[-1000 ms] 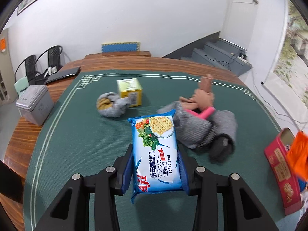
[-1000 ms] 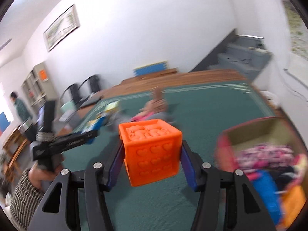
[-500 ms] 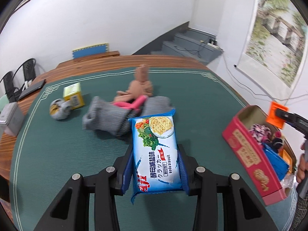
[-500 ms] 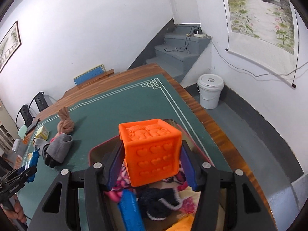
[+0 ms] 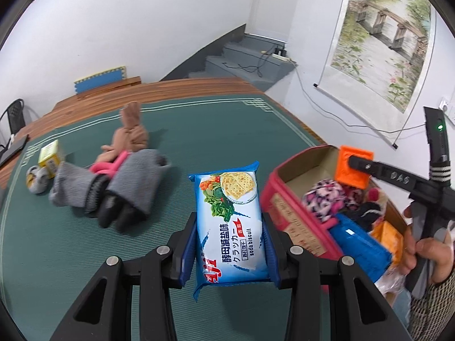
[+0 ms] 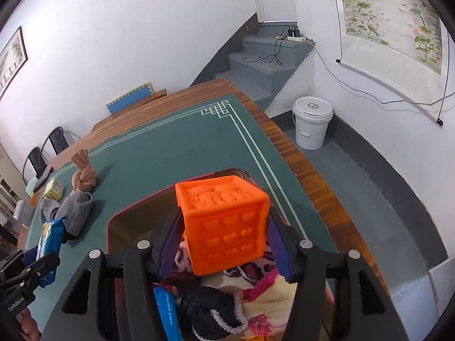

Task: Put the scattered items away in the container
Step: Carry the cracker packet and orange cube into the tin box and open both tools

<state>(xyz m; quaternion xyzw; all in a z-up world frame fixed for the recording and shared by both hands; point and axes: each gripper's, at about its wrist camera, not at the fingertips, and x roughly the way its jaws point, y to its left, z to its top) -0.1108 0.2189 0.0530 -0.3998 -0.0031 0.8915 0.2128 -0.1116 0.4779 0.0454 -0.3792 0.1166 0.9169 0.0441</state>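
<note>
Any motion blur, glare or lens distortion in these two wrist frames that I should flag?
Left wrist view: the red box near wall and the grey gloves are smeared; the biscuit pack is sharp. Right wrist view: sharp throughout, the orange cube crisp. Both: strong fisheye bending, dark corner vignette, even lighting, no glare.

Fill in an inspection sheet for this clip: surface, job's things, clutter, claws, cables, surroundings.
Surface: green mat over a wooden table.
Job's things: red box part filled with soft items; cracker pack and orange cube held; grey socks, brown knotted cloth, yellow carton out on the mat.
Clutter: nothing seen.
Claws: left claw shut on the cracker pack, beside the box; right claw shut on the orange cube, over the box.
Cables: cords on the stairs and along the wall.
Surroundings: white bucket, wall scroll, chairs.
</note>
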